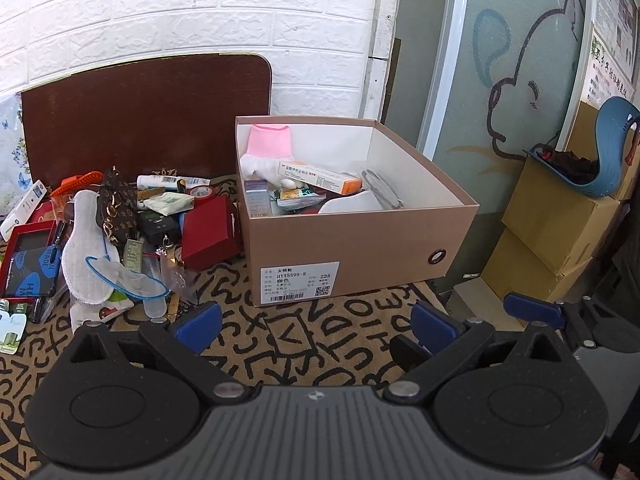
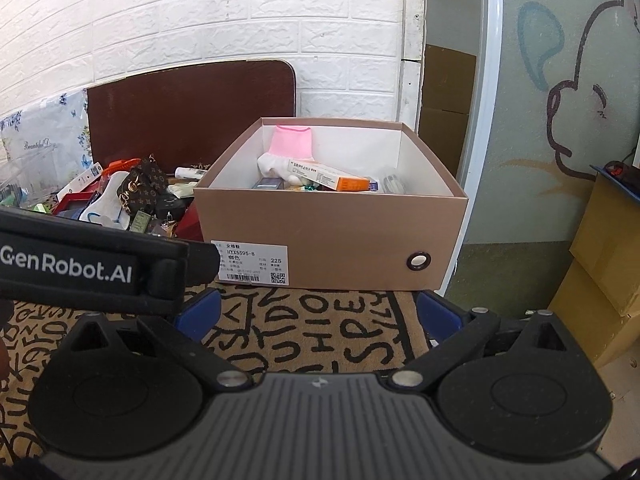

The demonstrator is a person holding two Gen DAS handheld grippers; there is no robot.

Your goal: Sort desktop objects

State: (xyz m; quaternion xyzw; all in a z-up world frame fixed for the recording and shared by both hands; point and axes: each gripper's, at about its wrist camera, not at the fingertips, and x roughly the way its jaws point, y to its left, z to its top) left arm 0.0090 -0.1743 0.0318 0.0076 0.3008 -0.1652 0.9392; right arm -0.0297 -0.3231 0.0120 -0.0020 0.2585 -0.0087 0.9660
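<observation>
Hovering over the patterned mat point(image 1: 320, 332), I had both the left gripper point(image 1: 316, 326) and right gripper point(image 2: 320, 312) spread wide and empty, facing the shoe box point(image 2: 332, 240) beside the clutter pile point(image 1: 120, 224).

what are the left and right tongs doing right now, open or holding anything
Left tongs: open, nothing between the fingers.
Right tongs: open wide, empty.

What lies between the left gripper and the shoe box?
Only bare patterned mat separates the open left gripper from the shoe box; the left wrist view shows it. The clutter pile sits left of that stretch.
</observation>
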